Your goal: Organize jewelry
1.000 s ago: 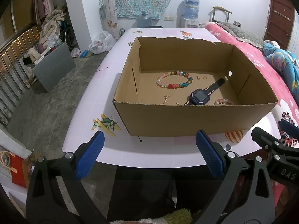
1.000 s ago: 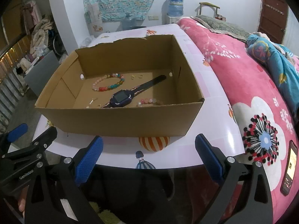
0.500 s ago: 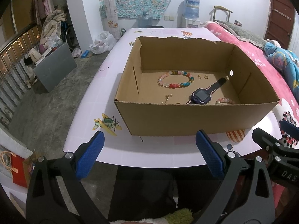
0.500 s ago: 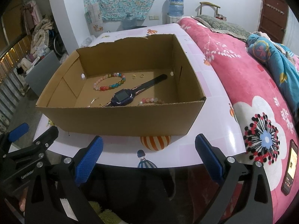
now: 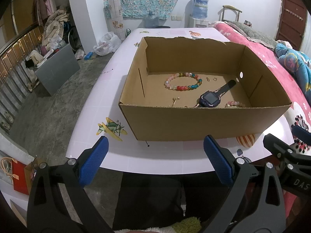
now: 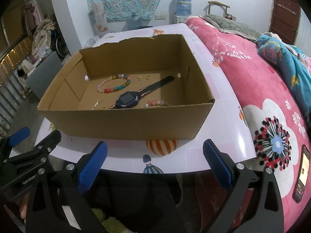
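Note:
An open cardboard box (image 5: 194,124) (image 6: 124,124) stands on the white table. Inside lie a multicoloured bead bracelet (image 5: 183,81) (image 6: 114,85), a dark blue smartwatch (image 5: 210,98) (image 6: 128,100), a pink bead bracelet (image 5: 234,104) (image 6: 157,103), small gold rings (image 5: 211,79) (image 6: 143,77) and a gold earring (image 5: 175,101) (image 6: 97,103). My left gripper (image 5: 155,161) is open and empty, below the table's near edge. My right gripper (image 6: 155,161) is open and empty, also short of the near edge. Each shows at the other view's edge.
The table (image 5: 108,89) carries printed stickers: a plane (image 5: 110,129) and a striped balloon (image 6: 162,146). A bed with a pink flowered blanket (image 6: 252,89) runs along the right, with a phone (image 6: 302,174) on it. Clutter and a railing (image 5: 17,62) lie left.
Both grippers have risen and tilted slightly, so the box floor shows a little more. Nothing in the box has moved.

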Tool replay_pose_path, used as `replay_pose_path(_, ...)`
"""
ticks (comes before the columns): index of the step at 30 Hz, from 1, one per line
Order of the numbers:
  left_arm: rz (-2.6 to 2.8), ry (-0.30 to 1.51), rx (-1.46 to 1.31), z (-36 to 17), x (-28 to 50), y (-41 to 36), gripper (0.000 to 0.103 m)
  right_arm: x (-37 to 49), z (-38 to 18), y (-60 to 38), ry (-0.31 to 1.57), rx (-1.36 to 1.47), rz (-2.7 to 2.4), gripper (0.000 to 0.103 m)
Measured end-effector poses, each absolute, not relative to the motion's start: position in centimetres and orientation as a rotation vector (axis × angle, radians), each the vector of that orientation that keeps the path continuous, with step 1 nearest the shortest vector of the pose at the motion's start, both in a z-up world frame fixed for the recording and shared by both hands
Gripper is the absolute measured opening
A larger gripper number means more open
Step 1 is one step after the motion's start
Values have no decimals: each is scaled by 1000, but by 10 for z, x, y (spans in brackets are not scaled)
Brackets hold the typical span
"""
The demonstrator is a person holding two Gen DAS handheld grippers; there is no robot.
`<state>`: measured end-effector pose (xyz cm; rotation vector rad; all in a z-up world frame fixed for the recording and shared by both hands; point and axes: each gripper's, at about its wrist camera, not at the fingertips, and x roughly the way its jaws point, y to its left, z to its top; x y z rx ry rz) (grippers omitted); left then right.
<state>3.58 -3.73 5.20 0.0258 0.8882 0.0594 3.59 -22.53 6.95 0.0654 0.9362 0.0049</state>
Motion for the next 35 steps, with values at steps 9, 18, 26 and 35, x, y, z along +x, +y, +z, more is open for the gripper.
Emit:
replay_pose_path(9, 60, 890, 25, 51, 36, -37, 95, 36, 70, -225, 937, 66, 6, 96)
replay_pose_path(18, 59, 890, 25, 51, 36, -36, 95, 36, 70, -226, 937, 65, 6, 96)
replay_pose_path(26, 60, 890, 25, 52, 36, -37, 95, 37, 70, -226, 939, 66, 5, 96)
replay_pose_path(35, 55, 903, 13, 47, 38, -38, 95, 37, 69, -227, 940, 67, 5, 96)
